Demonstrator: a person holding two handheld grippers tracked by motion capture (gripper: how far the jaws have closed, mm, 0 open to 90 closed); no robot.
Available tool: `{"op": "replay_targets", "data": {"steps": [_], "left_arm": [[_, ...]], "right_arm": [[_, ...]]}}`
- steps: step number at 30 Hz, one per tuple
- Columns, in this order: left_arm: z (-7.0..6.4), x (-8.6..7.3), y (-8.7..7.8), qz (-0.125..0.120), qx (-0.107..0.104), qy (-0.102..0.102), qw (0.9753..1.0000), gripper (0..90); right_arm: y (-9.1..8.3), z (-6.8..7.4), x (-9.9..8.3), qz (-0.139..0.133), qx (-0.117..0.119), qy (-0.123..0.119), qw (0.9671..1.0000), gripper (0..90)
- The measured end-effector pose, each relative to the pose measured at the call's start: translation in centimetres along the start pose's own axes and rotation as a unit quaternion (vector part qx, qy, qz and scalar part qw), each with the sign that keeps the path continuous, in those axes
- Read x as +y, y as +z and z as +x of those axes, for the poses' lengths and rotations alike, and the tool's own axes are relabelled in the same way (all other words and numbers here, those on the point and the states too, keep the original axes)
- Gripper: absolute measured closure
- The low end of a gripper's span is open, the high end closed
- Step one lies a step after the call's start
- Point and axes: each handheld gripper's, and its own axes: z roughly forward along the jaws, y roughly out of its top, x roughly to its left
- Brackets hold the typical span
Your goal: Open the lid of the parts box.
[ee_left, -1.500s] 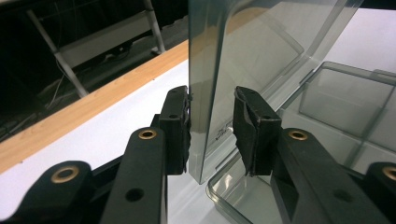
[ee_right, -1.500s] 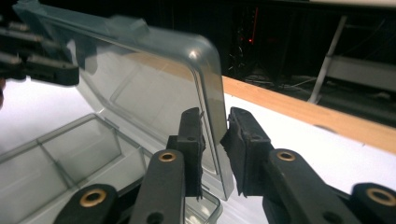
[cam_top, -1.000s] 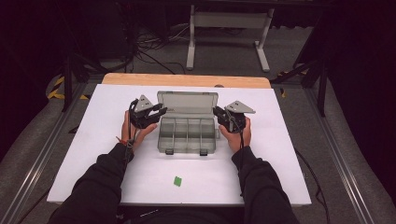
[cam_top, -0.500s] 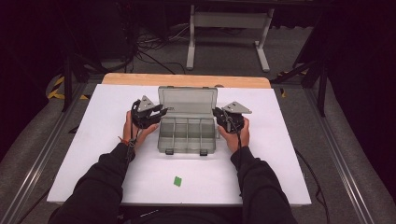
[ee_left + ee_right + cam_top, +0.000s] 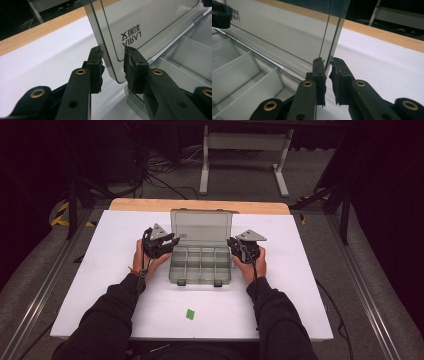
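A clear grey compartment box (image 5: 201, 281) sits mid-table with its lid (image 5: 201, 225) standing about upright; the compartments look empty. My left gripper (image 5: 172, 242) is at the lid's left edge. In the left gripper view its jaws (image 5: 113, 71) are open, astride the lid's lower corner (image 5: 150, 20), with a gap on the inner side. My right gripper (image 5: 231, 241) is at the lid's right edge. In the right gripper view it (image 5: 327, 75) is pinched on the thin edge of the lid (image 5: 277, 32), just above the tray dividers (image 5: 237, 65).
A small green piece (image 5: 190, 314) lies on the white table top (image 5: 300, 285) near the front edge, between the person's forearms. A wooden strip (image 5: 200, 205) runs along the far edge. Beyond it are a metal stand and cables on the floor.
The lid has swung up from leaning back to about upright. Both grippers rose slightly with it at its side edges.
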Motion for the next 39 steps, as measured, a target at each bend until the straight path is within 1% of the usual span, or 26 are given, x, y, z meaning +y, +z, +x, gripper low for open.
{"op": "replay_targets", "data": {"steps": [4,13,21,22,29,30,36,39], "left_arm": [[-0.03,-0.07,0.11,0.004,-0.001,-0.001,1.0,67.5],[0.06,-0.19,0.24,0.008,0.006,-0.002,1.0,67.2],[0.14,-0.31,0.25,0.008,0.006,-0.011,0.9999,67.1],[0.2,-0.3,0.24,0.008,0.008,-0.008,0.9999,67.3],[0.22,-0.27,0.2,0.009,0.008,-0.007,0.9999,67.3],[0.2,-0.29,0.18,0.01,0.006,-0.01,0.9999,67.4],[0.18,-0.27,0.13,0.011,0.009,-0.01,0.9998,67.2],[0.22,-0.22,0.05,0.012,0.01,-0.007,0.9998,66.5]], "right_arm": [[0.08,0.0,-0.05,0.0,0.001,0.002,1.0,80.5],[0.16,-0.03,-0.14,0.002,0.001,0.004,1.0,79.3],[0.2,-0.09,-0.2,0.003,0.003,0.007,1.0,79.7],[0.2,-0.09,-0.21,0.003,0.003,0.006,1.0,79.7],[0.16,-0.16,-0.21,0.002,0.003,0.009,1.0,78.2],[0.14,-0.16,-0.22,0.002,0.003,0.009,1.0,78.3],[0.08,-0.17,-0.2,0.002,0.003,0.008,1.0,78.0],[0.01,-0.17,-0.17,0.004,0.001,0.006,1.0,77.6]]}}
